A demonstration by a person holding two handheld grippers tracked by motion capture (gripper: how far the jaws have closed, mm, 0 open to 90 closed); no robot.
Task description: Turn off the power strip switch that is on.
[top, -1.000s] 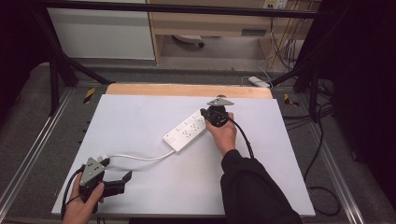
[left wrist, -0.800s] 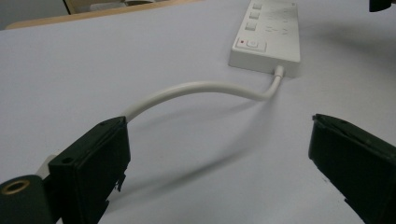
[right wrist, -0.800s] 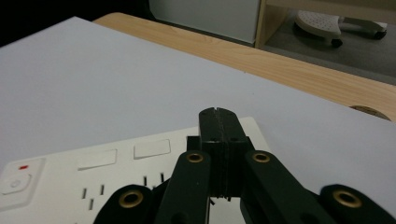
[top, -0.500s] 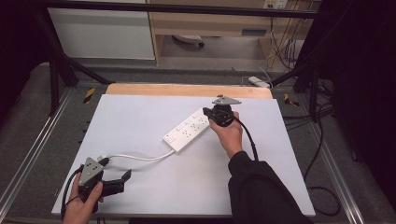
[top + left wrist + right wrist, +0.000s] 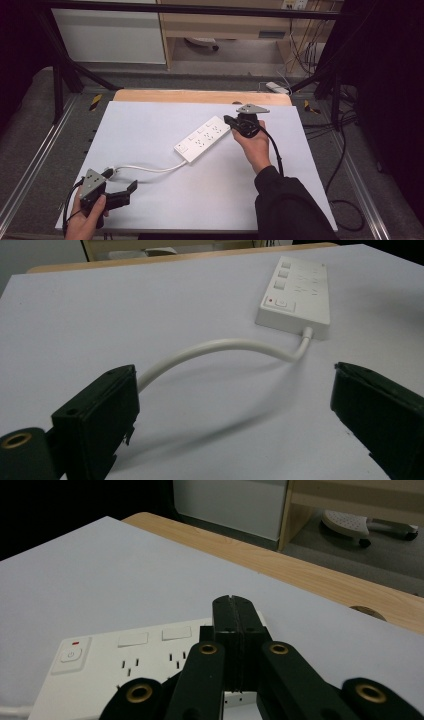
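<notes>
White power strip lying slantwise near the middle of the surface, cable curving toward the near left corner. Left gripper wide apart beside that cable, probably ready for it. Right gripper closed, empty, over the strip's far end, perhaps for steadying.

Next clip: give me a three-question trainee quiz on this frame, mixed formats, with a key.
1. True or false: the left claw is shut on the cord.
2. Which claw is over the power strip? A) left B) right C) neither
3. Fill in: the cord leaves the strip at the end with the ____ button.

Key:
1. False; its jaws stand wide apart, with the cord running between them on the table.
2. B; the right claw is shut, over the strip's far end.
3. Power.
</notes>
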